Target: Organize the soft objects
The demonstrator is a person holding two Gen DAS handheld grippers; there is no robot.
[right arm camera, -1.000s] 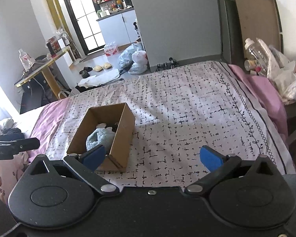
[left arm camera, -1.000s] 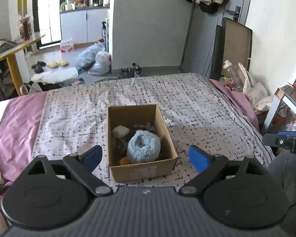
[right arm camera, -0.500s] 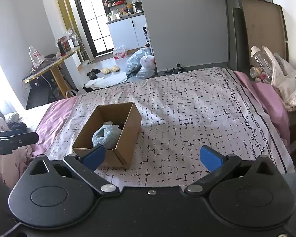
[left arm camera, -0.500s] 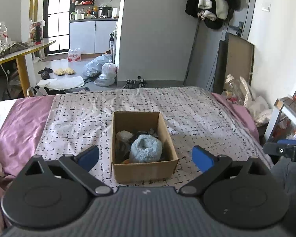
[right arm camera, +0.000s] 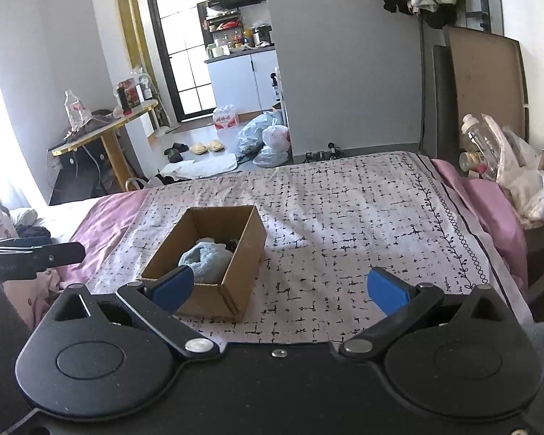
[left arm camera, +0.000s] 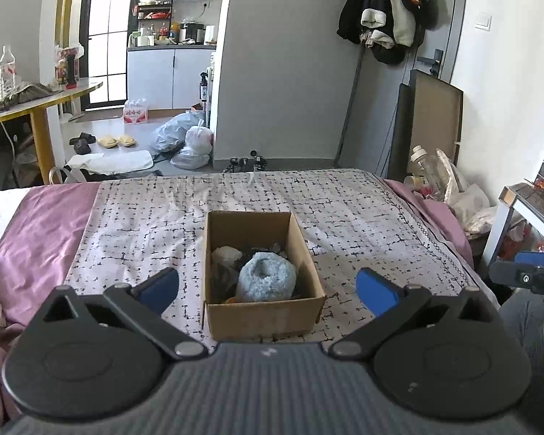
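Box (left arm camera: pixel 263 311): sitting ahead of left gripper (left arm camera: pixel 267 286), holding blue fuzzy roll (left arm camera: pixel 266 281).
Left jaws: opening, gripping nothing.
Right gripper (right arm camera: pixel 277 290): hovering spread, empty.

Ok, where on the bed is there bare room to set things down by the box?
Free: the quilt right of the box, up to its vine border, and the strip behind the box. Crowded: inside the box, nearly filled by the blue roll and darker items.

Grey walls (left arm camera: pixel 279 72), daylit glazed door (left arm camera: pixel 105 32), yellow-legged table (left arm camera: pixel 36 108), patterned bedspread (right arm camera: pixel 344 210), hanging coats (left arm camera: pixel 388 11).
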